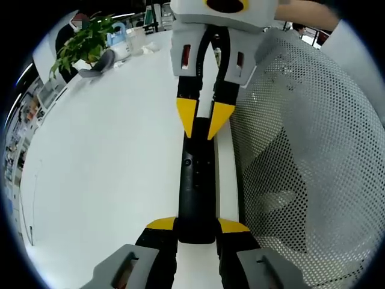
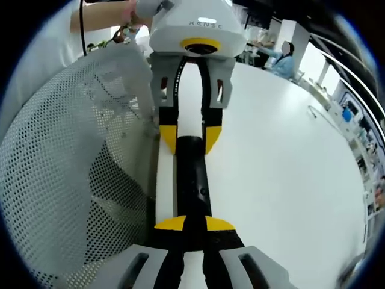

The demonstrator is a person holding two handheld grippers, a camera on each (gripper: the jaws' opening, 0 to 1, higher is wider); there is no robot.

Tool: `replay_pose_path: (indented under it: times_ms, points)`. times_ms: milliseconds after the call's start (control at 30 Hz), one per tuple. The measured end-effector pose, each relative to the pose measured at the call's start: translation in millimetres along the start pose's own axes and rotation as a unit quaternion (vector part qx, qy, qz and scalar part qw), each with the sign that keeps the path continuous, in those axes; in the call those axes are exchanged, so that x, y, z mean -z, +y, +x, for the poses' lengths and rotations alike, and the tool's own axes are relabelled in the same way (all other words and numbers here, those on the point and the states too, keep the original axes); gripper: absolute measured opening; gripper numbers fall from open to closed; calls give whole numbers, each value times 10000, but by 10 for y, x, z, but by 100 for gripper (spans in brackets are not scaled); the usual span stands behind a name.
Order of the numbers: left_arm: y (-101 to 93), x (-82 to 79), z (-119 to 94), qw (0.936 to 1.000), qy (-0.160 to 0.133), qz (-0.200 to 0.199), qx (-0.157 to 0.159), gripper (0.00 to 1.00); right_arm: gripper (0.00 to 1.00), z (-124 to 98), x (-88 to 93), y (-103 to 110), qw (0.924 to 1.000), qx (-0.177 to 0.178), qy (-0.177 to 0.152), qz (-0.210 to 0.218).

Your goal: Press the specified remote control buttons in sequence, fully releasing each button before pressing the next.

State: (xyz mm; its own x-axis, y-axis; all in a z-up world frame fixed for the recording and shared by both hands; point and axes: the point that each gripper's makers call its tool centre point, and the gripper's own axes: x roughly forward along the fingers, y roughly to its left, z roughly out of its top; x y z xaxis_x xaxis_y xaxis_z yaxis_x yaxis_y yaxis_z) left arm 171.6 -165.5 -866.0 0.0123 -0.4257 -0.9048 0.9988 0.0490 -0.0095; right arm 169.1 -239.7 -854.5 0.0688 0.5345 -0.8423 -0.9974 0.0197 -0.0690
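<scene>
Glossy black plastic remote (image 1: 196,186); perforated white mesh basket (image 1: 313,162).

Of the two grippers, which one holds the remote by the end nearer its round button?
The left gripper: the remote has its round button nearer those jaws. The right gripper clamps the far end.

left gripper (image 1: 197,224) clamped on remote's near end, right gripper (image 1: 203,122) clamped opposite, facing

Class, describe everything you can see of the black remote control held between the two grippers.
The remote control is a long, slim black bar, plastic-looking, with a small round button near one end. It lies along a white strip beside a white perforated mesh basket. The left gripper clamps one end and the right gripper the other, yellow-tipped fingers pressing its sides.
</scene>
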Motion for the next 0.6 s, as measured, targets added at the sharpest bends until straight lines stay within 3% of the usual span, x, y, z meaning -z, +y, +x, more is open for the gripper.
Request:
replay_pose_path:
  times_ms: [600]
  points:
    - [0,-9,8,10000,-47,-45,-14,24,6,-3,6,-9,9993,-6,-45,370]
